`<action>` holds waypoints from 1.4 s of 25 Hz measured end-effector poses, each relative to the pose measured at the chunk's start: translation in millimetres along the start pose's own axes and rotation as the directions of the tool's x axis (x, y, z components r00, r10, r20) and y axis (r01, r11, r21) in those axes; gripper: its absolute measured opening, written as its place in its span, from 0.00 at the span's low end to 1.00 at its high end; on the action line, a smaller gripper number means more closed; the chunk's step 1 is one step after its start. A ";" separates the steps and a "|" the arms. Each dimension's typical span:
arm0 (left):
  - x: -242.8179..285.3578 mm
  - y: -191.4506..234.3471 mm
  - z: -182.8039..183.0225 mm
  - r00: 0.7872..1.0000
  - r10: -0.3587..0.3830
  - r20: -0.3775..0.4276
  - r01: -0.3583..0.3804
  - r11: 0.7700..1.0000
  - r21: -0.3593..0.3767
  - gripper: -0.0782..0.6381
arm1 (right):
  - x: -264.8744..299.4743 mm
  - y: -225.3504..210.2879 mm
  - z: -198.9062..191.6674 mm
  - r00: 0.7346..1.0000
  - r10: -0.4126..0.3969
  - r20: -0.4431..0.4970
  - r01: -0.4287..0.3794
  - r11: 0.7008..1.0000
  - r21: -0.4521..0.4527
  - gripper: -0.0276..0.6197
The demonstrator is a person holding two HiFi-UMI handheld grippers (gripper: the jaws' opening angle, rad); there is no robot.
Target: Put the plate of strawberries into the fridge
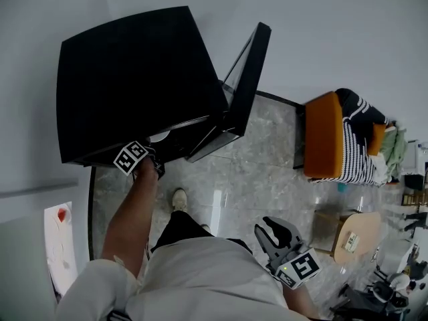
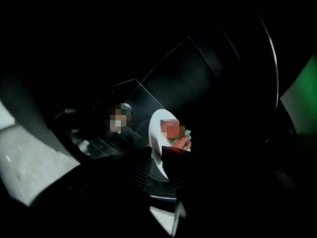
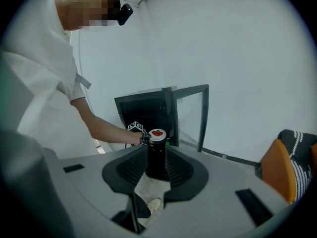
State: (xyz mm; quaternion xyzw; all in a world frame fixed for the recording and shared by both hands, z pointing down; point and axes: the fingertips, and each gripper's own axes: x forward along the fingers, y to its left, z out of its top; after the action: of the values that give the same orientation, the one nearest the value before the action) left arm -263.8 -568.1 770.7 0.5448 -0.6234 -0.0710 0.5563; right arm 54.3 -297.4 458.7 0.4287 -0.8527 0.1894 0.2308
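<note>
The left gripper (image 1: 151,160) reaches into the open black fridge (image 1: 134,79) at the far left. Its jaws stand a little apart with the rim of the white plate (image 2: 157,144) between them, and the plate, carrying the strawberries (image 2: 182,142), is just inside the fridge's open front. The right gripper (image 3: 158,163) hangs near the person on the right, jaws wide apart and holding nothing.

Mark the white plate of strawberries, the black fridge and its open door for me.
white plate of strawberries (image 2: 155,133): left gripper view, bare white rim.
black fridge (image 1: 134,79): head view, flat top panel.
open glass fridge door (image 1: 250,79): head view, dark top edge.
</note>
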 end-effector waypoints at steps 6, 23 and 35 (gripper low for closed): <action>5.5 5.5 -3.1 0.985 0.169 -0.032 -0.152 0.942 0.300 0.26 | -11.1 -0.4 -7.8 1.000 -0.014 -0.010 0.014 1.000 0.009 0.22; -119.4 -43.5 -59.8 0.996 -0.035 -0.084 0.062 0.934 0.352 0.24 | -50.2 14.3 -32.2 0.984 0.135 0.113 -0.130 0.990 -0.052 0.22; -347.1 -92.7 -207.6 0.877 -0.395 -0.274 0.472 0.816 0.334 0.13 | -111.2 49.7 -109.0 0.936 0.337 0.099 -0.330 0.941 -0.076 0.08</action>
State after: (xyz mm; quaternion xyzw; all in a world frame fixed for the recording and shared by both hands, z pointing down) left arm -121.9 -234.1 569.3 0.7768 -0.4269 -0.0179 0.4626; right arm 97.3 -141.1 480.3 0.2807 -0.9296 0.1768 0.1603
